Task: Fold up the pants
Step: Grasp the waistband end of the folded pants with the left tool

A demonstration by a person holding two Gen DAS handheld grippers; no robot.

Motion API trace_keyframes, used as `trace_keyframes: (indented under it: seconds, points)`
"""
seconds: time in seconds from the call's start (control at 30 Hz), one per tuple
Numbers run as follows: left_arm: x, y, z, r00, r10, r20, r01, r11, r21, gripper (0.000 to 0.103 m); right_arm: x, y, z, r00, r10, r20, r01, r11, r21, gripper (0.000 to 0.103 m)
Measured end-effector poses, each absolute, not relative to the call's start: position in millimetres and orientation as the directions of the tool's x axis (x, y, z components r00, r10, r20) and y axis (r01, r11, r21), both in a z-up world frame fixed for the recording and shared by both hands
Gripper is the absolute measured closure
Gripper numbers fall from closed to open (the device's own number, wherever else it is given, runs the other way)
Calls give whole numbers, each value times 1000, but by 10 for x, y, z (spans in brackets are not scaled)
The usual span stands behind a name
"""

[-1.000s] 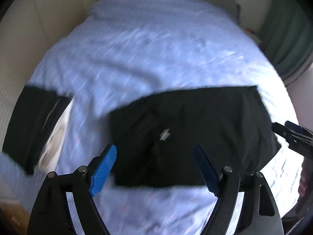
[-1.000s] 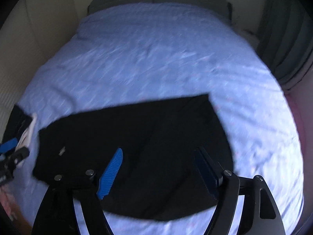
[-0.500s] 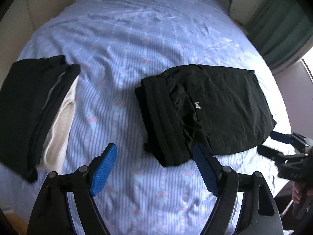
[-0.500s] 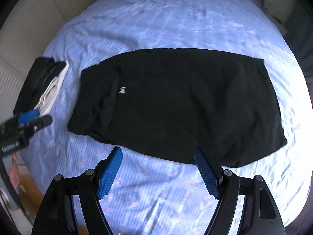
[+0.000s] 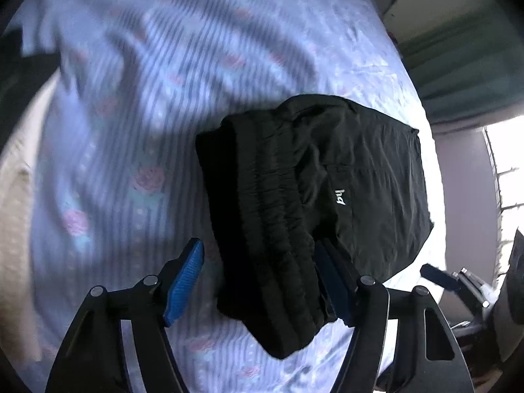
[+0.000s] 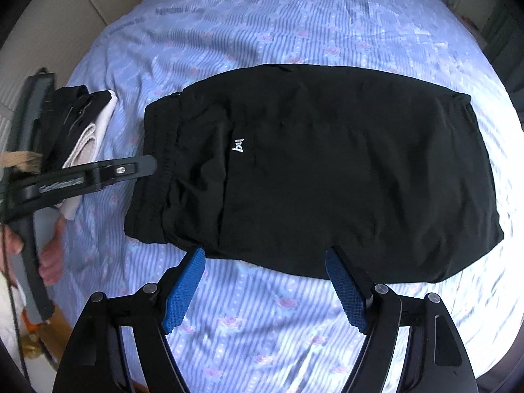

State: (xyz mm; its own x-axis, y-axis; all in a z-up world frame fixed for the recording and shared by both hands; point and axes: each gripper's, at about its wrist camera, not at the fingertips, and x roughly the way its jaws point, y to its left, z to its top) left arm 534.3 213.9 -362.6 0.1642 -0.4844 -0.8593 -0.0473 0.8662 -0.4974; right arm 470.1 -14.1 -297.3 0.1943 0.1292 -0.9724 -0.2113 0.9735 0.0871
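Observation:
The black pants (image 6: 327, 177) lie folded flat on the blue striped bed sheet (image 6: 262, 26), elastic waistband at the left, a small white logo (image 6: 238, 146) near it. In the left wrist view the waistband end (image 5: 271, 245) lies between the open jaws of my left gripper (image 5: 258, 281). In the right wrist view that gripper (image 6: 144, 167) touches the waistband edge from the left. My right gripper (image 6: 265, 288) is open and empty, just in front of the pants' near edge.
A stack of folded clothes, black and cream (image 6: 85, 124), lies at the left of the bed. A dark green curtain (image 5: 458, 65) hangs at the right. The bed's near edge and the floor (image 6: 32, 344) are at lower left.
Both grippers have moved down and closer to the pants. My left gripper has come up to the waistband end, which now lies between its jaws. The pants lie as before.

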Motion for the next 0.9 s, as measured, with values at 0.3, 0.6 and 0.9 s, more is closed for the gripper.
trace_keyframes:
  seconds: [0.3, 0.6, 0.9]
  points:
    - [5404, 2213, -4028, 125, -572, -811, -150, 797, -585, 35, 4863, -173, -2989, 182, 146, -972, -209, 972, 107, 26]
    - [5487, 2152, -4138, 115, -631, -767, -136, 755, -641, 66, 4885, -207, -3073, 165, 144, -976, -208, 972, 108, 26]
    - [5393, 2102, -3805, 156, -632, -759, -137, 747, -651, 82, 4784, -187, -2979, 194, 149, -970, -211, 972, 107, 26]
